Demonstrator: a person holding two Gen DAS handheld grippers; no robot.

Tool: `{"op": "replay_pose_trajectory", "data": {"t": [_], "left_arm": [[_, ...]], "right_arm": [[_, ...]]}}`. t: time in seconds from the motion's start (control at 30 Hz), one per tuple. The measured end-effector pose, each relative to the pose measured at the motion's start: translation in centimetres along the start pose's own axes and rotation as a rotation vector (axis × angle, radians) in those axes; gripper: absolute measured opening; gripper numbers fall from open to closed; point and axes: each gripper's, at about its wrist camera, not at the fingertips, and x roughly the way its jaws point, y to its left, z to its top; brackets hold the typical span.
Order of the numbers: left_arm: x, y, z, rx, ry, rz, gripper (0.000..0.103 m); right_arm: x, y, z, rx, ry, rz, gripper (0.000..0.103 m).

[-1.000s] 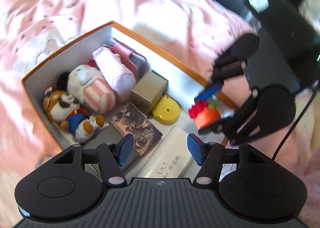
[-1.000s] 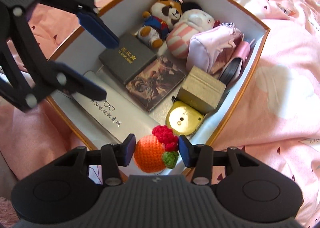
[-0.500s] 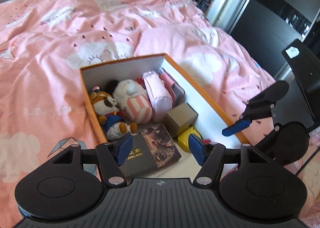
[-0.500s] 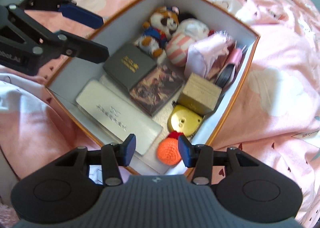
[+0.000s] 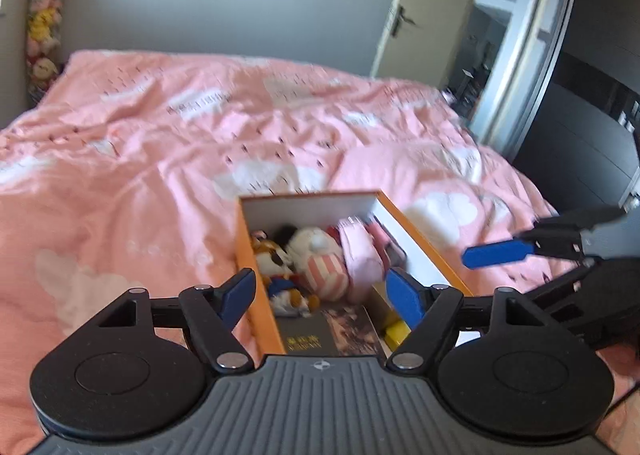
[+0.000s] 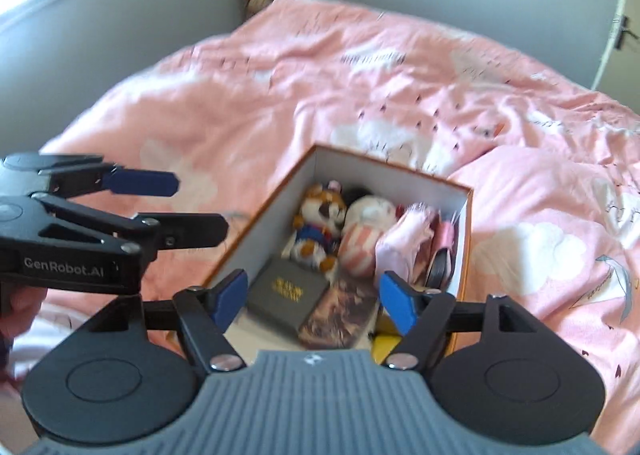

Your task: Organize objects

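The orange-rimmed box (image 6: 466,239) sits on the pink duvet (image 6: 400,75) at 6 o'clock, packed with a tiger plush (image 6: 320,215), striped plush (image 6: 362,251), pink pouch (image 6: 404,243) and dark book (image 6: 286,293). Both the left gripper (image 5: 322,295) and right gripper (image 6: 310,301) hang above its near edge, jaws spread and holding nothing. Bare bedding extends from 9 to 3 o'clock beyond the rim.

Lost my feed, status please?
Left gripper open, empty. Right gripper open, empty. Box on bed, toys inside. Nothing blocking.
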Motion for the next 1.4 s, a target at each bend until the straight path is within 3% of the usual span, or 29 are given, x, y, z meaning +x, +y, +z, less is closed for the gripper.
{"op": "replay_pose_trajectory", "data": {"t": [0.23, 0.4, 0.6, 0.8, 1.0, 1.27, 1.4], "left_arm": [[-3.0, 0.2, 0.2, 0.03, -0.165, 0.147, 0.099], [-4.1, -0.3, -0.2, 0.075, -0.247, 0.226, 0.1], [-4.0, 0.2, -1.2, 0.086, -0.227, 0.217, 0.1], [-3.8, 0.6, -3.5, 0.096, -0.227, 0.28, 0.101], [-2.8, 1.6, -6.1, 0.061, -0.145, 0.309, 0.101], [-1.8, 2.5, -7.1, 0.032, -0.086, 0.306, 0.101], [-1.1, 2.1, -7.4, 0.065, -0.062, 0.308, 0.101]], "right_arm": [[-2.2, 1.7, -1.9, 0.107, -0.224, -0.111, 0.092], [-3.1, 3.5, -4.0, 0.156, -0.349, -0.132, 0.1], [-2.9, 5.7, -6.3, 0.157, -0.438, -0.196, 0.102], [-1.6, 6.7, -7.8, 0.126, -0.447, -0.296, 0.102], [-0.1, 5.6, -9.5, 0.213, -0.374, -0.274, 0.102], [1.5, 5.3, -10.5, 0.209, -0.32, -0.281, 0.102], [2.2, 5.2, -10.8, 0.207, -0.297, -0.283, 0.102]]}}
